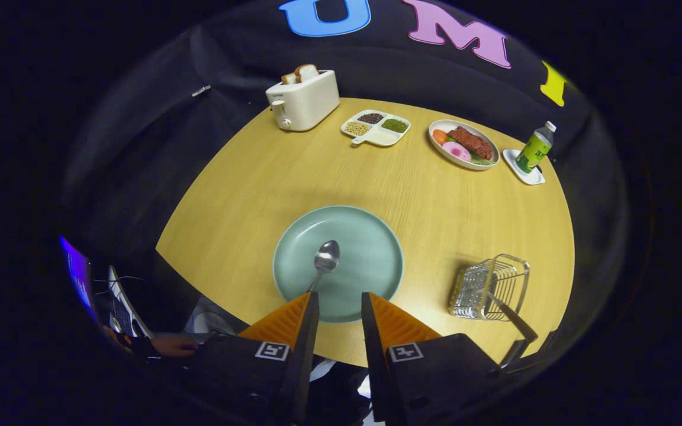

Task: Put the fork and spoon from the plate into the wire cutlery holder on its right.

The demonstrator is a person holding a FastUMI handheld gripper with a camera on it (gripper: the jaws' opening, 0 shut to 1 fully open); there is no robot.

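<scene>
I hold the gripper (pixel 340 307) above the near edge of the bench (pixel 246 195), fingers parted by a narrow gap and gripping nothing. Just ahead of the fingers lies the plate (pixel 370 248). The spoon (pixel 324 263) rests on it, bowl pointing away from me, handle running back toward the left finger (pixel 285 322).

Status, as I judge it:
1. Fork: a dark handle (pixel 510 313) leans out of the wire cutlery holder (pixel 489 287), which stands to the right of the plate. I take this to be the fork, already placed.
2. Spoon: not yet moved. It remains to be gripped, lifted and carried to the holder.

Limits of view:
- The end of the spoon handle is hidden behind the left fingertip.
- The head of the item in the holder is lost among the wires, so I cannot confirm that it is the fork.
</scene>
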